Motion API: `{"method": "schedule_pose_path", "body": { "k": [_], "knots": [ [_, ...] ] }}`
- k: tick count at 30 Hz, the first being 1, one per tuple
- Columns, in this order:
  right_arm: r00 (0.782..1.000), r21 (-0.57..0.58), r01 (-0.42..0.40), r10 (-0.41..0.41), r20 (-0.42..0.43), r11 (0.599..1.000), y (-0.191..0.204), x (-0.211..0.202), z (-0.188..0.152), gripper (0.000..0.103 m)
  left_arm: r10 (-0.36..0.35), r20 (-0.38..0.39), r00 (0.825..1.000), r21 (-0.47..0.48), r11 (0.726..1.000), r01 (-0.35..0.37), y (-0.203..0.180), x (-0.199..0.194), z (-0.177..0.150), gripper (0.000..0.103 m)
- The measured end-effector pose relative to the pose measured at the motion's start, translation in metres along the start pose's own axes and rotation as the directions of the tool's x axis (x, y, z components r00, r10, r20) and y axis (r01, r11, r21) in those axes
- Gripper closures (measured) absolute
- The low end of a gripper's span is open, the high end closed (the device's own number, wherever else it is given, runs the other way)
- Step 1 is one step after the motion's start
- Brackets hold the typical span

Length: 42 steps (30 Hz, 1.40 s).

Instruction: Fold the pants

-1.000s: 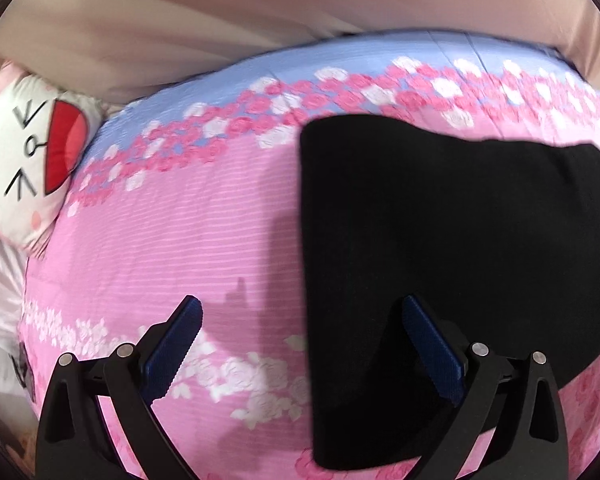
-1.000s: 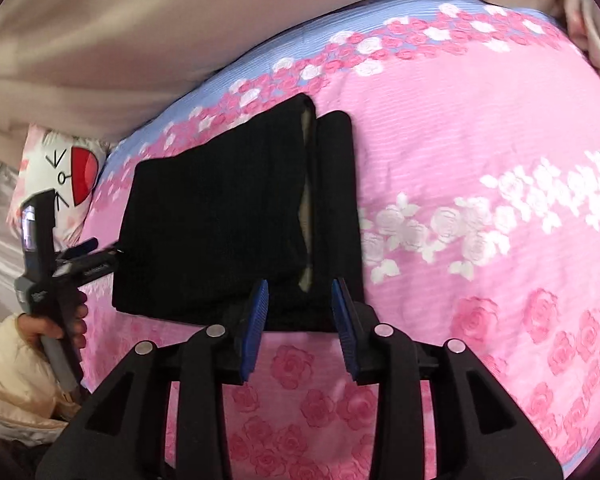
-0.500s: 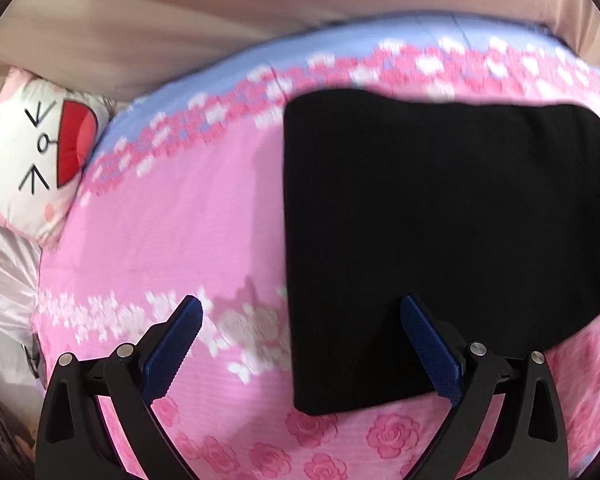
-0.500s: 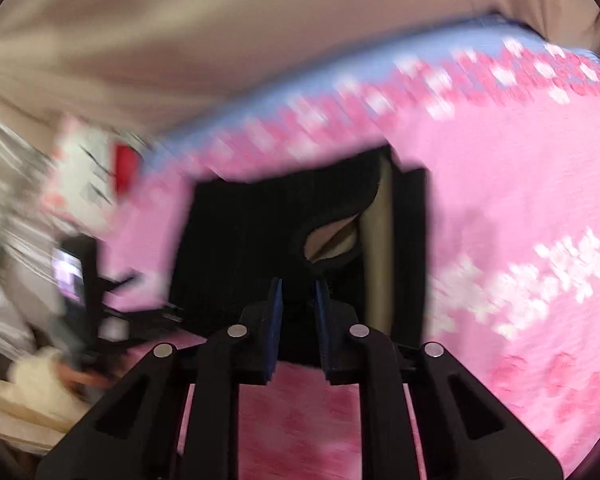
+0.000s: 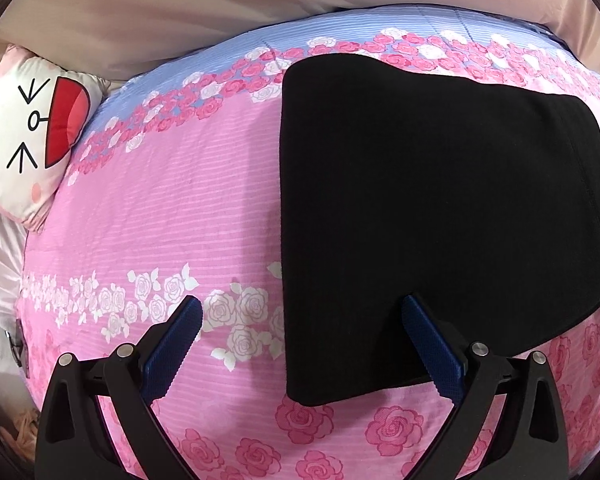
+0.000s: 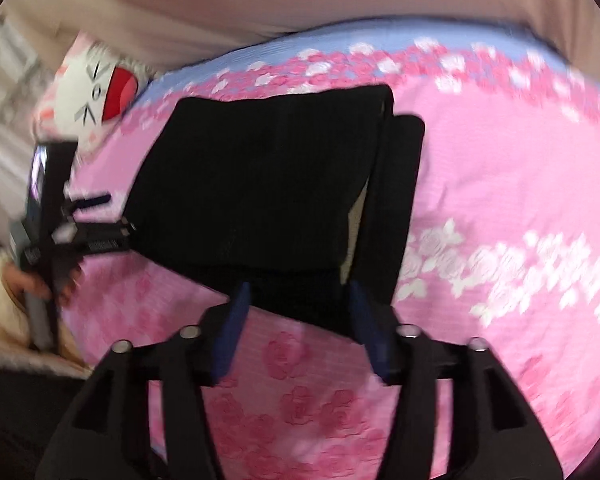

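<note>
On the bed (image 5: 172, 216), over its pink rose-print cover, the folded black pants (image 5: 440, 200) lie flat, the left claw (image 5: 300, 334) spread wide above their near corner, the right claw (image 6: 298, 304) just opened, gripping nothing.

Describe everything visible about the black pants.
The pants are plain black, of a soft, matte, knit-looking cloth, folded into a rough rectangle lying flat on the pink rose-print bedspread. A stitched hem or seam runs along their right edge in the left wrist view. In the right wrist view the top layer sits short of a narrower strip beneath, with a pale gap between them. Neither the left gripper nor the right gripper pinches them; both stand open at the near edge.
</note>
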State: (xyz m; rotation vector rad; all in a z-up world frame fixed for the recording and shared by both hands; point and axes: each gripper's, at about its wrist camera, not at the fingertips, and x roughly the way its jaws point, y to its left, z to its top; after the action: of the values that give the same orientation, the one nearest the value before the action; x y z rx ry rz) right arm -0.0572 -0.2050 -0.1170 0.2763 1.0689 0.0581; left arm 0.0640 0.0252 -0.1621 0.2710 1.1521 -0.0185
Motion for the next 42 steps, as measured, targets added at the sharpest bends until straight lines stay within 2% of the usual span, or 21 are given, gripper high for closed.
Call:
{"method": "schedule_pose_path", "body": {
  "k": [5,9,11,14,16,20,21,22,23,25,26,28,31,33,34,35,36,37,38,40,42],
  "knots": [
    [0.998,-0.142,0.041,-0.047,-0.035,0.989,0.010,0.008,0.009,0.060,0.006,-0.002,1.000,-0.007,1.000,-0.006,-0.002,-0.001,0.001,0.005],
    [1.000,-0.113,0.023,-0.023,0.002,0.993,0.005,-0.004,0.014,0.065,0.013,0.007,1.000,0.002,1.000,-0.013,-0.001,-0.005,0.002,0.005],
    [0.999,-0.104,0.022,-0.025,-0.028,0.994,0.000,0.003,0.015,0.078,0.015,0.010,1.000,-0.007,1.000,-0.015,0.001,-0.005,0.002,0.005],
    [0.997,-0.097,0.009,-0.016,-0.072,0.995,-0.009,0.015,0.011,0.078,0.008,-0.002,1.000,-0.028,1.000,-0.008,0.003,-0.003,0.001,0.005],
    [0.998,-0.109,0.011,-0.019,-0.068,0.994,-0.006,0.015,0.011,0.078,0.007,-0.004,1.000,-0.025,1.000,-0.008,0.003,-0.003,0.002,0.005],
    [0.994,-0.141,0.051,-0.063,-0.084,0.989,0.005,0.014,0.019,0.079,0.014,-0.005,1.000,-0.029,0.999,-0.014,0.004,-0.004,0.004,0.005],
    [0.993,-0.163,0.061,-0.076,-0.088,0.985,0.010,0.009,0.020,0.082,0.012,-0.007,1.000,-0.033,0.999,-0.012,0.004,-0.005,0.004,0.005],
    [0.991,-0.195,0.084,-0.102,-0.084,0.977,0.015,0.003,0.021,0.098,0.013,-0.007,1.000,-0.032,0.999,-0.014,0.004,-0.005,0.004,0.005],
    [0.989,-0.201,0.110,-0.127,-0.074,0.973,0.016,-0.007,0.022,0.103,0.014,-0.005,1.000,-0.030,0.999,-0.014,0.004,-0.006,0.004,0.005],
    [0.991,-0.117,0.096,-0.106,-0.083,0.988,-0.003,-0.013,0.018,0.103,0.010,0.001,1.000,-0.026,1.000,-0.010,0.006,-0.006,0.002,0.005],
    [0.983,-0.072,0.113,-0.122,-0.139,0.991,-0.023,0.001,0.005,0.103,-0.002,-0.003,1.000,-0.029,1.000,0.002,0.005,-0.006,0.002,0.005],
    [0.952,-0.071,0.169,-0.181,-0.245,0.983,-0.043,0.027,-0.016,0.103,0.012,-0.012,1.000,-0.039,0.999,-0.013,0.005,-0.002,0.000,0.005],
    [0.977,0.040,0.123,-0.114,-0.179,0.992,-0.050,0.009,-0.026,0.103,0.002,-0.011,1.000,-0.045,0.999,-0.003,0.006,-0.005,0.001,0.005],
    [0.995,0.167,0.095,-0.087,-0.050,0.981,-0.055,-0.020,-0.015,0.096,0.022,0.012,1.000,-0.042,0.999,-0.021,0.010,-0.013,0.000,0.005],
    [0.998,0.201,0.068,-0.065,-0.021,0.977,-0.057,-0.025,-0.012,0.088,0.034,0.023,0.999,-0.049,0.998,-0.033,0.014,-0.017,-0.002,0.005],
    [1.000,0.245,0.021,-0.022,0.003,0.969,-0.059,-0.028,-0.007,0.055,0.028,0.032,0.999,-0.063,0.998,-0.026,0.020,-0.022,-0.005,0.005],
    [1.000,0.260,0.013,-0.013,0.001,0.966,-0.058,-0.026,-0.004,0.036,0.015,0.034,0.999,-0.075,0.997,-0.012,0.024,-0.024,-0.007,0.005],
    [0.999,0.254,0.045,-0.046,-0.003,0.966,-0.055,-0.024,-0.002,0.024,0.003,0.033,0.999,-0.086,0.996,0.000,0.030,-0.025,-0.010,0.005],
    [0.997,0.229,0.074,-0.075,-0.005,0.971,-0.052,-0.019,-0.002,0.024,-0.011,0.027,1.000,-0.098,0.995,0.013,0.035,-0.026,-0.013,0.005],
    [0.999,0.262,0.031,-0.026,-0.024,0.965,-0.052,-0.007,-0.004,0.026,-0.088,0.010,0.996,-0.137,0.987,0.088,0.047,-0.023,-0.019,0.005],
    [1.000,0.282,0.020,-0.012,-0.029,0.959,-0.051,0.000,-0.004,0.026,-0.182,0.011,0.983,-0.199,0.963,0.181,0.057,-0.021,-0.024,0.005]
  ]
}}
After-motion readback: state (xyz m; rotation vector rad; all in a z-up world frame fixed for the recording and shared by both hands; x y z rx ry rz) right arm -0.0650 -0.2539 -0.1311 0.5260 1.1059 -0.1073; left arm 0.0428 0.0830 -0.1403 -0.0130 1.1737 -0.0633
